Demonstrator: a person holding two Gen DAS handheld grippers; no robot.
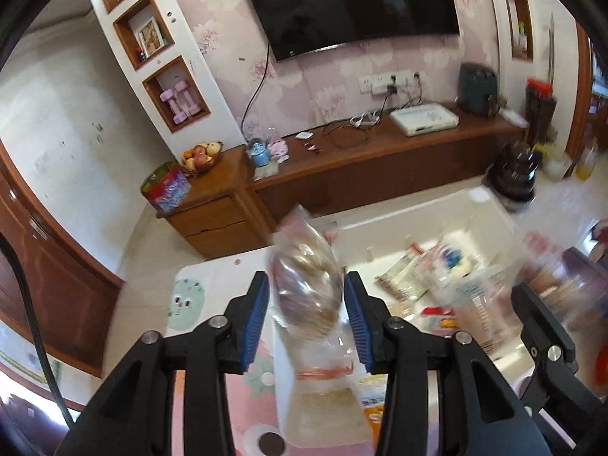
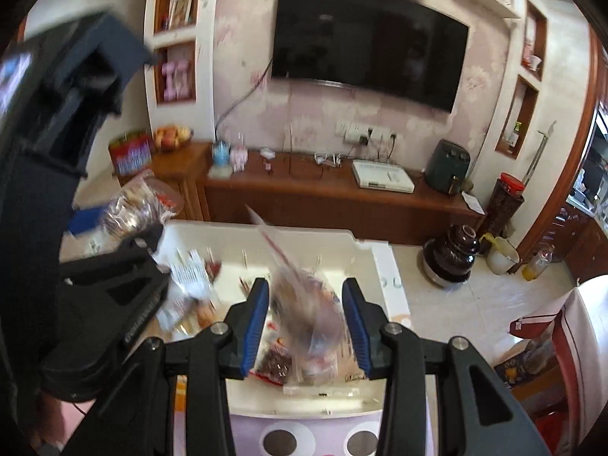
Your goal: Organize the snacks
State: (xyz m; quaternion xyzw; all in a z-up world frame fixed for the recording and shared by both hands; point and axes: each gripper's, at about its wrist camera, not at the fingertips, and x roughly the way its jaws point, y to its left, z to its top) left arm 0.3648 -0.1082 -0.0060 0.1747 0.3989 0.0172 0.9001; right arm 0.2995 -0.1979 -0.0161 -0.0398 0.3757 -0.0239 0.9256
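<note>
Snacks are in transit over a white bin (image 2: 364, 245) that already holds mixed packets. At nine o'clock, the left claw (image 1: 307, 315) has a clear bag of biscuits (image 1: 304, 277) between its blue pads; pad contact looks light on the right side. At three o'clock, the right claw (image 2: 306, 317) brackets a second clear packet (image 2: 304, 300), blurred; its grip cannot be confirmed. Risk: slack film may slide out and land outside the bin, on the counter (image 1: 212, 277).
</note>
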